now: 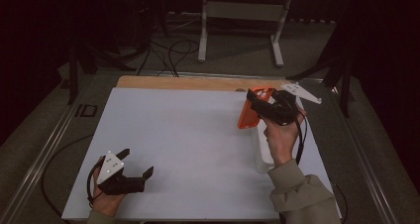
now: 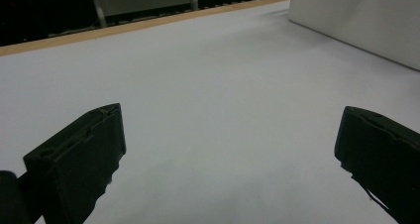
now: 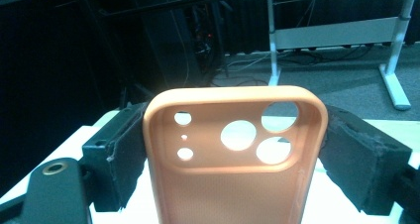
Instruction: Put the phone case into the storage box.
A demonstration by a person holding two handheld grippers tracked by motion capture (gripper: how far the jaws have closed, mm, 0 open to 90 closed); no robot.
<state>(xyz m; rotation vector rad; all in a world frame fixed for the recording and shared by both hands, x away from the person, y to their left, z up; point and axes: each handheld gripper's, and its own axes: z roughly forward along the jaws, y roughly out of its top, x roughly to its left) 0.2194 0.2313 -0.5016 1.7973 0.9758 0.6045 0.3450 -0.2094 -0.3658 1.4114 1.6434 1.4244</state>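
Note:
An orange phone case with camera cut-outs is held upright above the right side of the white table, and my right gripper is shut on its two long edges. In the right gripper view the orange phone case stands between the two black pads, its open side toward the camera. My left gripper rests low at the front left of the table, open, with nothing between its jaws. In the left gripper view my left gripper looks out over bare white table.
A white box lies on the table under the right hand, seen as a white box at the far right of the left gripper view. A wooden strip runs along the table's far edge. Behind it are cables and a white stand on the floor.

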